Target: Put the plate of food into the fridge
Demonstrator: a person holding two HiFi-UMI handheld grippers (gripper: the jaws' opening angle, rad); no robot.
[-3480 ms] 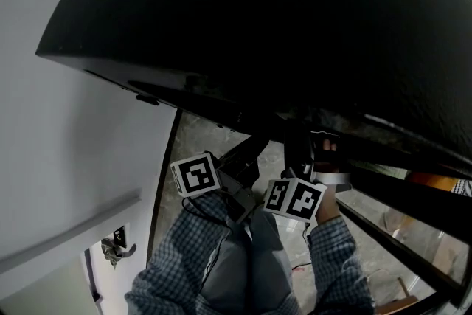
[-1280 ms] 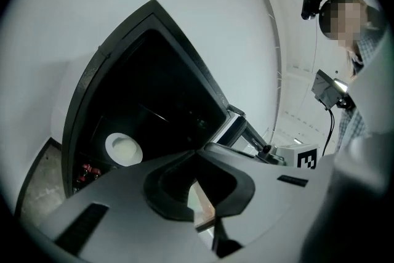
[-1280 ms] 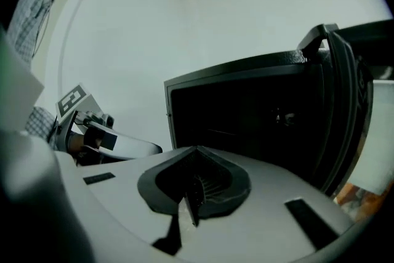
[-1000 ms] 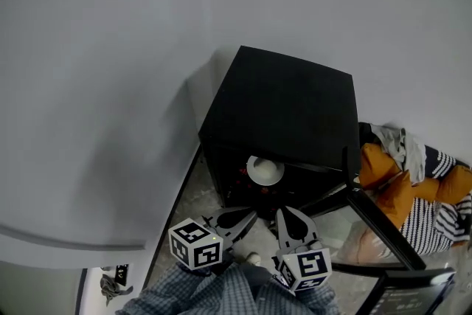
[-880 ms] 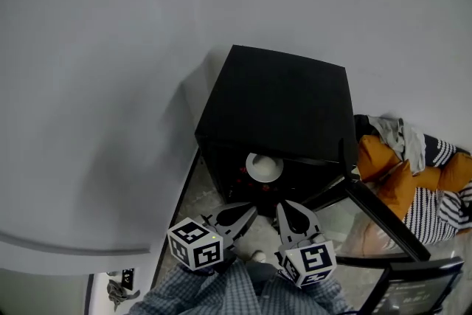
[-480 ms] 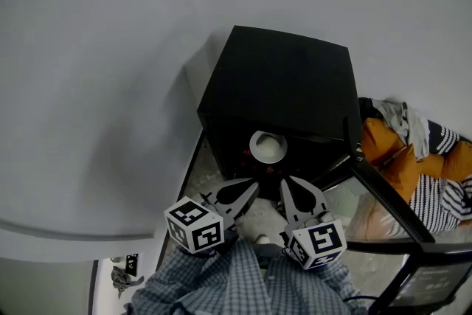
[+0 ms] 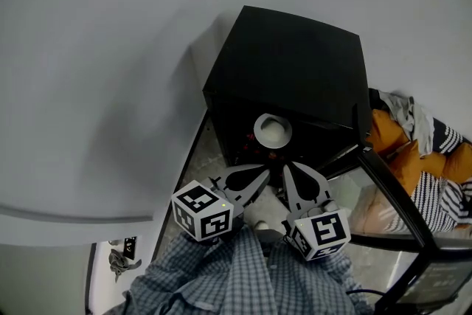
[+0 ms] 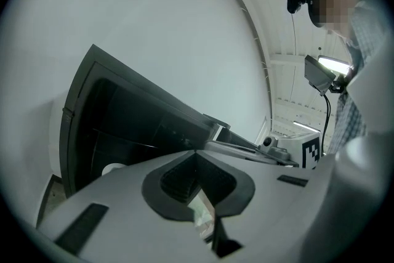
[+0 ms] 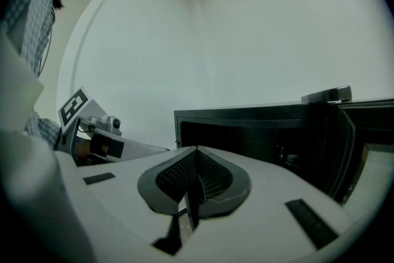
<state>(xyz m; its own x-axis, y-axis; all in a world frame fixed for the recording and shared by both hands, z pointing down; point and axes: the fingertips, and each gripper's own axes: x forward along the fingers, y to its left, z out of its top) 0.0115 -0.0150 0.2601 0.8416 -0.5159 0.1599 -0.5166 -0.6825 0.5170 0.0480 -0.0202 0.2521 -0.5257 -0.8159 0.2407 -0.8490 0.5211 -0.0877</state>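
The plate [image 7: 272, 130] sits at the front edge inside the open fridge [image 7: 295, 63]. The left gripper [image 7: 263, 171] and right gripper [image 7: 288, 168] hover just outside, jaws closed and empty, the delivery apparently done.

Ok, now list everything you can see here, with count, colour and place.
fridge: one, black, on the floor against the white wall, door open
fridge door: one, dark-framed glass, swung out to the right
plate: one, white, inside the fridge opening
clothes pile: one, orange and striped, right of the fridge
left gripper: one, grey, shut and empty, in front of the fridge
right gripper: one, grey, shut and empty, beside the left gripper
person's shirt: one, checked, bottom of head view
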